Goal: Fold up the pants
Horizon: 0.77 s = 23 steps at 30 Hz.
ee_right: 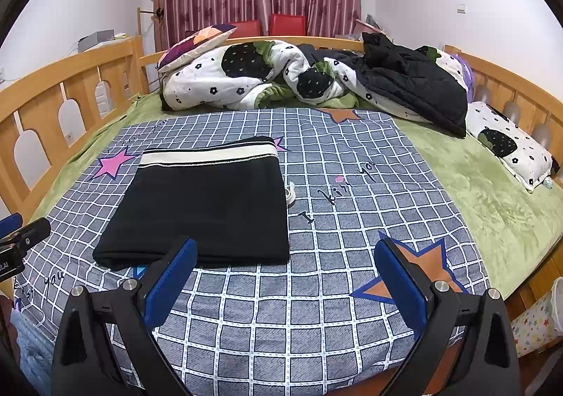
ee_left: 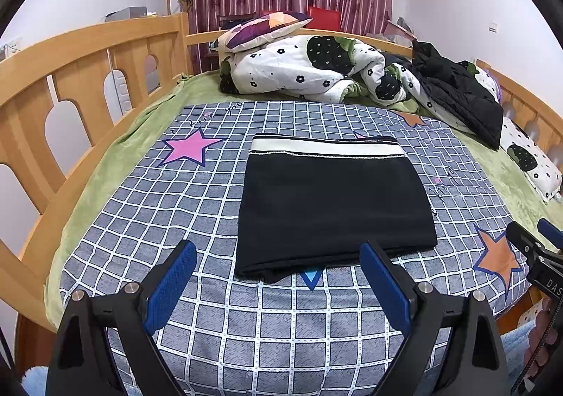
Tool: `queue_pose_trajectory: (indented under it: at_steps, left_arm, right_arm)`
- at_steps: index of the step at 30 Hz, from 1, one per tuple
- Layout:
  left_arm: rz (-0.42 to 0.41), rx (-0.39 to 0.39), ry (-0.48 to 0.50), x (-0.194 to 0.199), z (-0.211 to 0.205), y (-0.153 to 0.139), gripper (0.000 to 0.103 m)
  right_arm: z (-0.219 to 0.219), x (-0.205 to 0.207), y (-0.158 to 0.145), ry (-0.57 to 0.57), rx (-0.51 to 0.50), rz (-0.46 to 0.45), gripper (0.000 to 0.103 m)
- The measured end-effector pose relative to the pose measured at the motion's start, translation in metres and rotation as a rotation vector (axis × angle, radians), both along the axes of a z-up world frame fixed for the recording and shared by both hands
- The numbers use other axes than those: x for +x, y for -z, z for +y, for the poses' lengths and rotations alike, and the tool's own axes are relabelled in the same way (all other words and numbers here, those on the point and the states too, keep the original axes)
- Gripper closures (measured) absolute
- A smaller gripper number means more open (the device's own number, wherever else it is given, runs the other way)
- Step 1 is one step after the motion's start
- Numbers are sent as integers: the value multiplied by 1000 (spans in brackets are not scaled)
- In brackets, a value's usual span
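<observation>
The black pants [ee_left: 334,206] lie folded into a flat rectangle on the grey checked sheet [ee_left: 246,322], with their cream waistband at the far edge. In the right wrist view the same pants [ee_right: 204,206] sit left of centre, a small white cord end poking out at their right side. My left gripper [ee_left: 278,255] hovers open just short of the near folded edge, nothing between its blue pads. My right gripper [ee_right: 285,251] is open too, near the pants' near right corner, and holds nothing. Each gripper shows at the edge of the other's view.
A rumpled flowered quilt [ee_left: 302,69], a patterned pillow [ee_left: 264,28] and a black jacket [ee_left: 461,93] are piled at the far end. Wooden rails [ee_left: 70,79] line the bed on the left, far and right sides. A green blanket [ee_right: 475,185] lies under the sheet.
</observation>
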<state>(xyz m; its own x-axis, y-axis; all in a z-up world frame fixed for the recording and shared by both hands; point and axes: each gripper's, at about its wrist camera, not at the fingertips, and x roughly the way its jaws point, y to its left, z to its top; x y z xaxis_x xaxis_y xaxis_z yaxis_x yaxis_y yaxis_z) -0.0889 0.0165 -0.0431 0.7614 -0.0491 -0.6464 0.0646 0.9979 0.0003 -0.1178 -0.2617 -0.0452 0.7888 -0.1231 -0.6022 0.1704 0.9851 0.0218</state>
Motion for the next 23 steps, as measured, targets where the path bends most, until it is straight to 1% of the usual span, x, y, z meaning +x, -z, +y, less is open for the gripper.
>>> queue_pose_trajectory:
  at_steps: [15,23]
  left_arm:
    - [-9,-16,0,-1,1,-3,9]
    - [-9,-3,4,-3,-2,-5,9]
  right_arm:
    - [-2,0,2,8,5,-4,4]
    - [-1,-6,-3,-6,6,-49,4]
